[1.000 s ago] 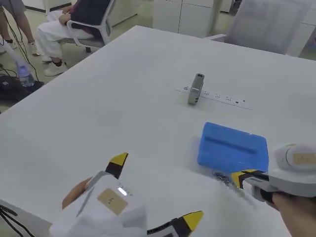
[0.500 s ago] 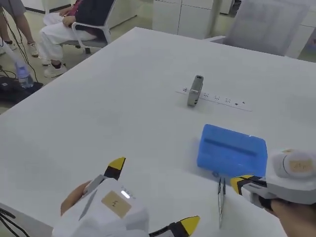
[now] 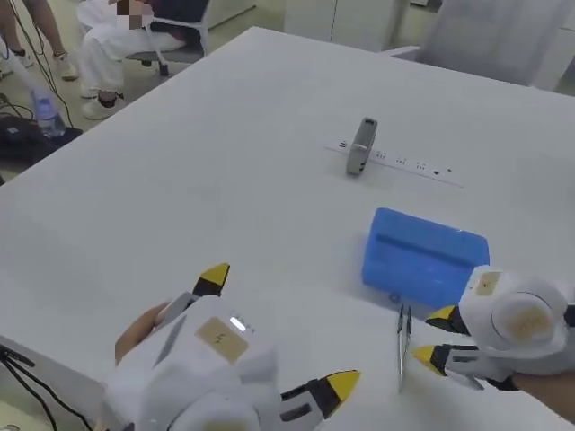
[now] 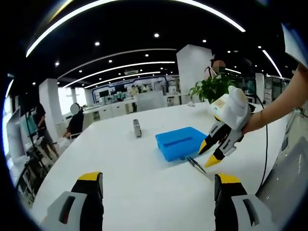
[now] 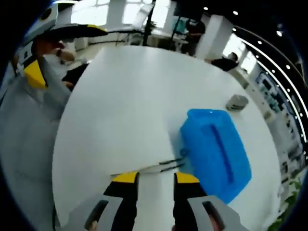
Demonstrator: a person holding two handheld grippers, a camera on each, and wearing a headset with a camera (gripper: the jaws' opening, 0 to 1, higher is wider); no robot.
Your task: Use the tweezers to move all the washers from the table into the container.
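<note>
Metal tweezers (image 3: 403, 346) lie flat by the blue container (image 3: 422, 256), so the right gripper (image 3: 431, 334), partly open and empty, may skid them away; the left gripper (image 3: 278, 331) gapes empty.

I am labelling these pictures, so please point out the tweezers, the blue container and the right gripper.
tweezers (image 3: 402, 346), head view, middle of its arms.
blue container (image 3: 409, 280), head view, its near side wall.
right gripper (image 3: 432, 335), head view, midway between its fingertips.
</note>
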